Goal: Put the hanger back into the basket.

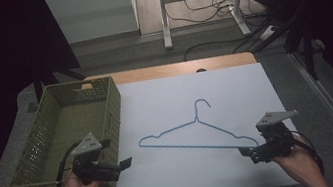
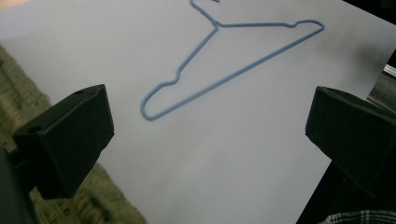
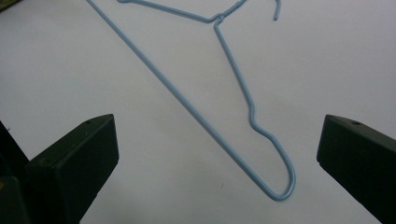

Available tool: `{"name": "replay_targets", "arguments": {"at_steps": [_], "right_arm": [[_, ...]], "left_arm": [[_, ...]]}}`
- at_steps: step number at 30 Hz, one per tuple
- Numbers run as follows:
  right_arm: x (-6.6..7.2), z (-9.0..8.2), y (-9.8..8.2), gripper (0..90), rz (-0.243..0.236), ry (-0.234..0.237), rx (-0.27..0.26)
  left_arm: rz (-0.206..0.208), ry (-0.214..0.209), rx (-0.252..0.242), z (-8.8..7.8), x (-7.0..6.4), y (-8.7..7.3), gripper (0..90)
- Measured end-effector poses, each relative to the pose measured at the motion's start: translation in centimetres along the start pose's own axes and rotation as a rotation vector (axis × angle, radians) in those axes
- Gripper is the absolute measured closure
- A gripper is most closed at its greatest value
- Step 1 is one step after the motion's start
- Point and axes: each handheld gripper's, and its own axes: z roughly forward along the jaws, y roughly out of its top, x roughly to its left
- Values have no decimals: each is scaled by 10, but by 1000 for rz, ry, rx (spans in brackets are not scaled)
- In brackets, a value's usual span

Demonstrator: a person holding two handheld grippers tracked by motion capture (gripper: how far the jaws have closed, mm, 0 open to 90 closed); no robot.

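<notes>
Closing in: right gripper (image 1: 255, 151) hovers just beside the near right end of the blue wire hanger (image 1: 196, 137), jaws wide apart around nothing.
Hanger: lying flat on the white table sheet (image 1: 178, 177), hook pointing away from the person.
Left gripper (image 1: 124, 164): near the basket's corner, jaws spread and empty.
Next move: probably lowering the right jaws over the wire loop (image 3: 280, 186) and pinching; thin wire calls for a careful, centred grip.
Green basket (image 1: 109, 128): at the table's left, empty as far as I can see.
</notes>
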Motion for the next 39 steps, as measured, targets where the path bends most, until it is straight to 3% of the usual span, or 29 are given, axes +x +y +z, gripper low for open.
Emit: {"name": "replay_targets", "arguments": {"at_steps": [5,13,18,23,29,32,39], "right_arm": [[-2,5,9,0,-10,-1,9],[-5,12,21,0,-15,-8,24],[-8,18,29,0,-17,-21,33],[-13,24,37,0,-24,-11,52],[-19,37,47,0,-35,-4,94],[-22,49,54,16,-38,-24,116],[-29,76,70,159,-60,2,147]], "left_arm": [[32,-36,9,15,-8,11,14],[36,-70,34,32,-17,22,11],[63,-88,42,47,-27,32,10],[103,-97,71,73,-35,41,10],[114,-114,94,95,-36,43,9],[113,-119,99,106,-34,42,9],[123,-113,116,123,-25,31,10]]}}
